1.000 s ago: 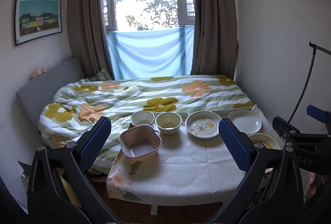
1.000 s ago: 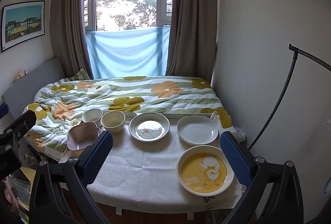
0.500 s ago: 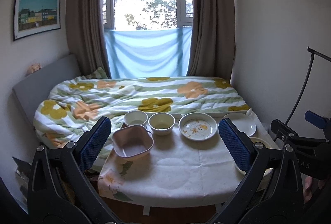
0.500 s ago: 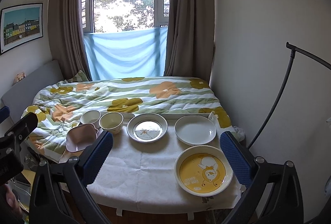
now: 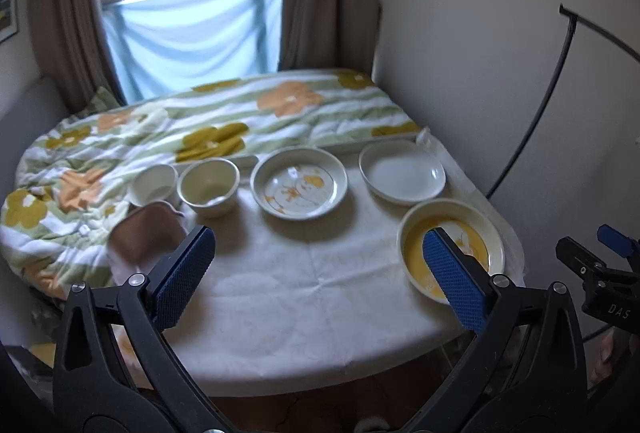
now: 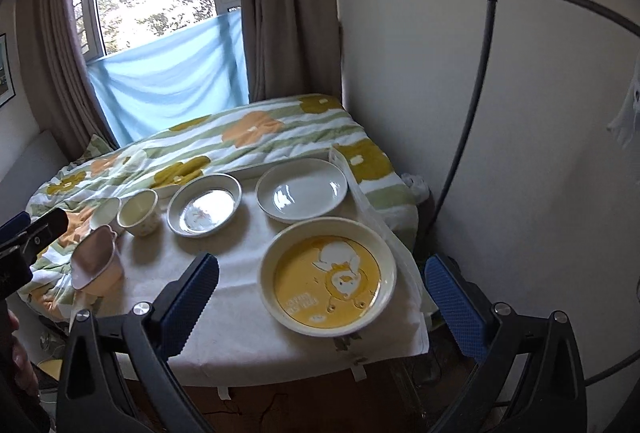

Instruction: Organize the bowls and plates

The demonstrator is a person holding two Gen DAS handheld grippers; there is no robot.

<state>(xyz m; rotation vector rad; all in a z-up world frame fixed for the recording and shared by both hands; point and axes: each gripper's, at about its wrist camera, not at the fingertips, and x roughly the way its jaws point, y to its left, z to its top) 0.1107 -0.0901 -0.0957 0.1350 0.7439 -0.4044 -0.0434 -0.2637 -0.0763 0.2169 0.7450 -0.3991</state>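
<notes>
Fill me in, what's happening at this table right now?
A person holds a gripper in each hand above a cloth-covered table. The left gripper and right gripper are both open and empty. Nothing is stacked yet: a yellow plate, a white plate, a patterned plate, two small bowls and a pink bowl all sit apart.

Blue textured pads (image 6: 454, 307) line the black right tool (image 6: 320, 297). Just ahead of it, a cream-rimmed plate (image 6: 328, 277) shows a yellow centre with a white cartoon figure. Beyond it sits a plain white plate (image 6: 301, 190); the bench (image 6: 236, 317) cloth is white.
</notes>
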